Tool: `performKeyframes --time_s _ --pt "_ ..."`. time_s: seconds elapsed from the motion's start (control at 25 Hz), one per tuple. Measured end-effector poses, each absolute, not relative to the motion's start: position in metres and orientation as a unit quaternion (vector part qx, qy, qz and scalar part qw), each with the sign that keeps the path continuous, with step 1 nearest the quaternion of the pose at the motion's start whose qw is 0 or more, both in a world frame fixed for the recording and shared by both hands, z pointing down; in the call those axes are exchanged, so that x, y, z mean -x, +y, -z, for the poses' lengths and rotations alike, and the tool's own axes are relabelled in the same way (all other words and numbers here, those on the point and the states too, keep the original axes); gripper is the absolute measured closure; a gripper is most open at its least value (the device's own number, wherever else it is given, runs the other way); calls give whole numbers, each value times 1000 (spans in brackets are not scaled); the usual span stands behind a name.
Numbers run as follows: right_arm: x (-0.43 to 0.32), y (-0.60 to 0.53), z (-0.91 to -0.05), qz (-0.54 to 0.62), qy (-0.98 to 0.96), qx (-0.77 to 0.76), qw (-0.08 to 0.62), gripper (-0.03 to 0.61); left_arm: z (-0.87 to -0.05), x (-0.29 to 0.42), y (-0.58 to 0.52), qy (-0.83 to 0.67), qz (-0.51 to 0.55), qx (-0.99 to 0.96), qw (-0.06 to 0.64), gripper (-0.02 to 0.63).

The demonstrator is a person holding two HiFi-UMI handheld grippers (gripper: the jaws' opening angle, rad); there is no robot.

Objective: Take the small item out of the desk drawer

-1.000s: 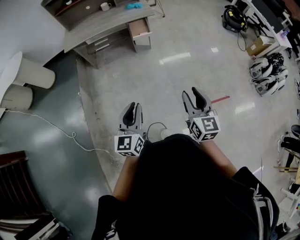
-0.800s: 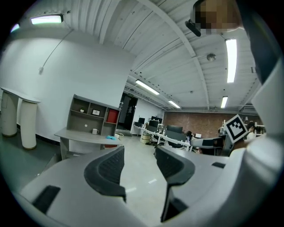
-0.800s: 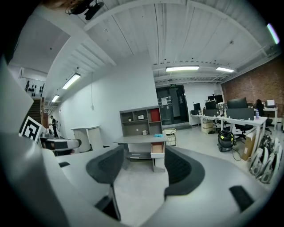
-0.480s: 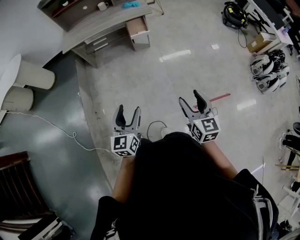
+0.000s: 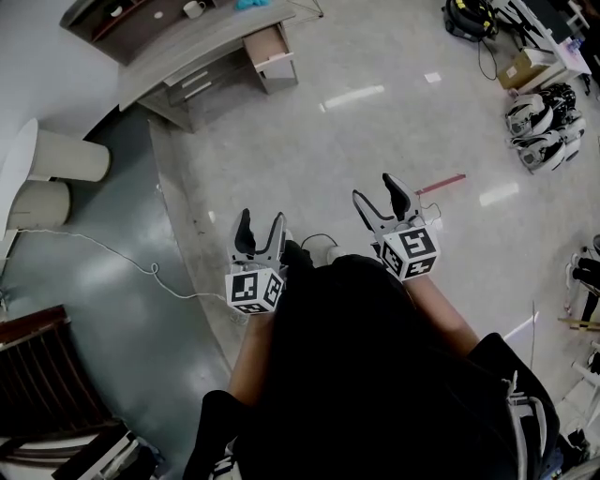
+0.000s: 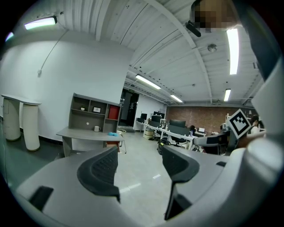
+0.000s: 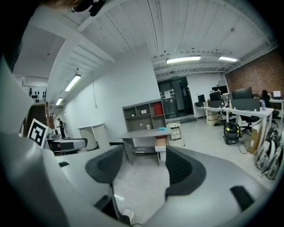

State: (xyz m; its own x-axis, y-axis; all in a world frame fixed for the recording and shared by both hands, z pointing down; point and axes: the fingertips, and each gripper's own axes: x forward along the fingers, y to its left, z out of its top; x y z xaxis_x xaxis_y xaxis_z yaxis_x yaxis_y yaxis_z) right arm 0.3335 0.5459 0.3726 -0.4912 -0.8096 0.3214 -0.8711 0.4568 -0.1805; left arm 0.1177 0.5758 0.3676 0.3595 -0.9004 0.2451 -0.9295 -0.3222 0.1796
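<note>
Left gripper (image 5: 260, 225): jaws have just been opening and now stand wide. Its own view shows only bare floor between the ribbed black pads, so nothing is held. Right gripper (image 5: 378, 195): jaws have also just been opening and now stand wide, again with only floor between the pads. The two sit side by side but apart, the right at 3 o'clock of the left, both held low just ahead of the person's dark-clad torso and tipped slightly below level. Beneath and ahead of them is the polished pale grey concrete floor (image 5: 309, 150). In the head view the grey flat-topped desk with a shelf unit (image 5: 202, 42) lies at about 11 o'clock of the grippers, well apart from them across open floor. The small drawer with a pale brown inside (image 5: 270, 45), at the desk's 3 o'clock end, stands pulled out. The small item cannot be made out in the drawer in any view, as it is too far and too small. A white mug (image 5: 192, 8) stands on the desk top, with a teal object (image 5: 251, 4) at its 3 o'clock. Judgement: the task is at its very start. The drawer looks already open. What remains is the approach to the desk, finding the item, gripping it and lifting it out.
</note>
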Motion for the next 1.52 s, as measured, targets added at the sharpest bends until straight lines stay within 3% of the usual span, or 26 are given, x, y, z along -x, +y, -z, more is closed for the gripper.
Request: performKeyframes --time_s 0.6,1.04,1.52 --pt "-303 418 -403 -191 -831 -505 133 290 -400 -94 420 -526 -35 -833 168 324" --pt "-227 222 -397 -187 -827 -506 161 285 -399 -12 236 -525 -24 -830 185 324" --pt "-138 110 -413 -240 -815 -496 176 278 -397 65 104 -517 3 -838 177 324"
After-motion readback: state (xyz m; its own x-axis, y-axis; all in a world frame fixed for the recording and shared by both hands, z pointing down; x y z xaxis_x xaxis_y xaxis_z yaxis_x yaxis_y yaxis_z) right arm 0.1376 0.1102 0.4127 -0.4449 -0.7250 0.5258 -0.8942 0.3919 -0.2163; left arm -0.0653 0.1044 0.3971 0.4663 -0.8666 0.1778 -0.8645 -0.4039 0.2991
